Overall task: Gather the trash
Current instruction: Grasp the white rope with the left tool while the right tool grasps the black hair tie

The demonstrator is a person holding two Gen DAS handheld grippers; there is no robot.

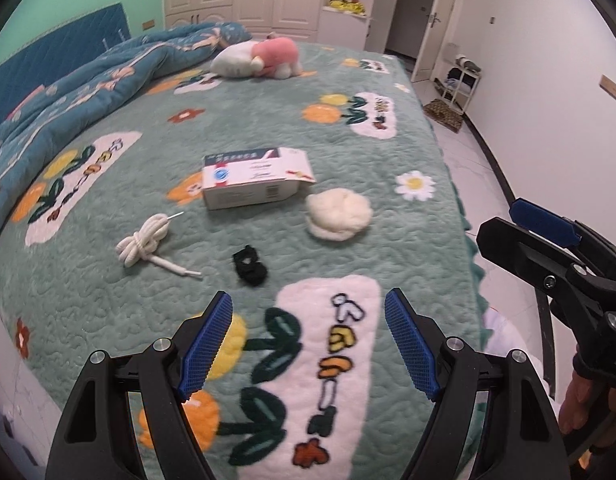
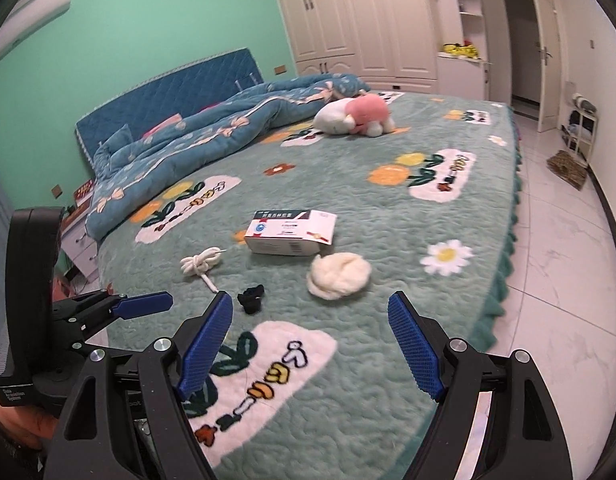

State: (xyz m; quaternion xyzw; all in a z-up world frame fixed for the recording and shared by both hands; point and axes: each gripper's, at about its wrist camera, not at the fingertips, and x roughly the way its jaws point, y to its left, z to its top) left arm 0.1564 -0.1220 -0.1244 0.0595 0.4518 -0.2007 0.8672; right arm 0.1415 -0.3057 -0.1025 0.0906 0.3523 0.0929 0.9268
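Blue-padded left tongs [image 1: 308, 344] and right tongs [image 2: 310, 346] agape, empty; box [image 1: 254, 180] print blurred, unreadable.

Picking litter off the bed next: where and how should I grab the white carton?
Probably span the carton across its short width, coming from above and the near long side. It lies flat, long axis across the view; its open flap on the right looks flimsy, so grip mid-body.

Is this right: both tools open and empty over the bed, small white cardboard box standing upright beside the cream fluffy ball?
One error: the small white cardboard box lies flat on its side on the green quilted bedspread, not upright, as the left wrist view shows. The rest holds: left tool and right tool open and empty, cream fluffy ball beside it.
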